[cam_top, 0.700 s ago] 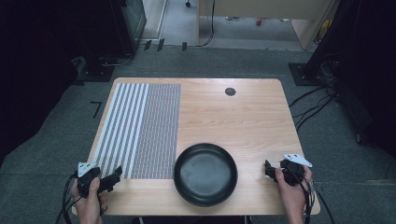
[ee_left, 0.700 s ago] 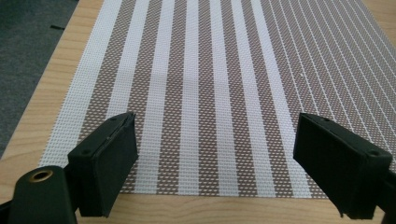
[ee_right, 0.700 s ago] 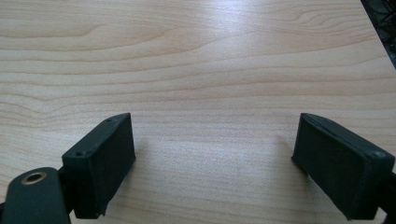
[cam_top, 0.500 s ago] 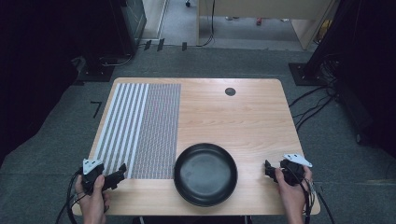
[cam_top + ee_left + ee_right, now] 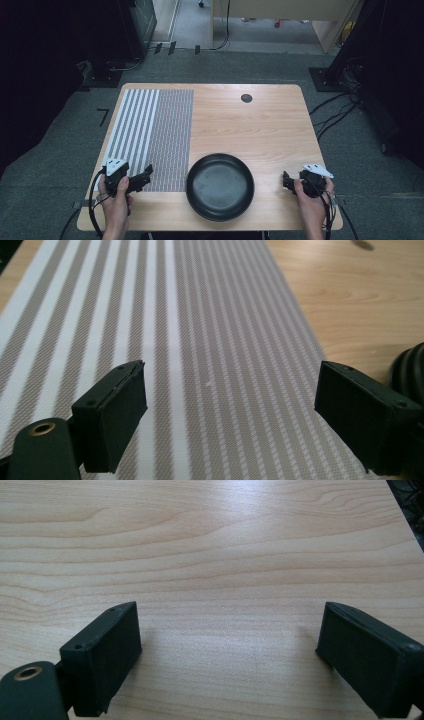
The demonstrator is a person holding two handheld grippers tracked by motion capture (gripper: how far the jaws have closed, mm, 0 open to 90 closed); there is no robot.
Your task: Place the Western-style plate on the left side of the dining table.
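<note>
left gripper: jaws spread, nothing between them; it's crept a bit up onto the striped mat's near edge since a moment ago
right gripper: spread too, hasn't budged, near right corner
black pan: middle of the near edge, untouched, so I'd guess the work is only starting

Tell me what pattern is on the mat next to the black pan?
The mat has grey and white stripes, wide on one side and thin on the other. The high view shows it best.
</note>
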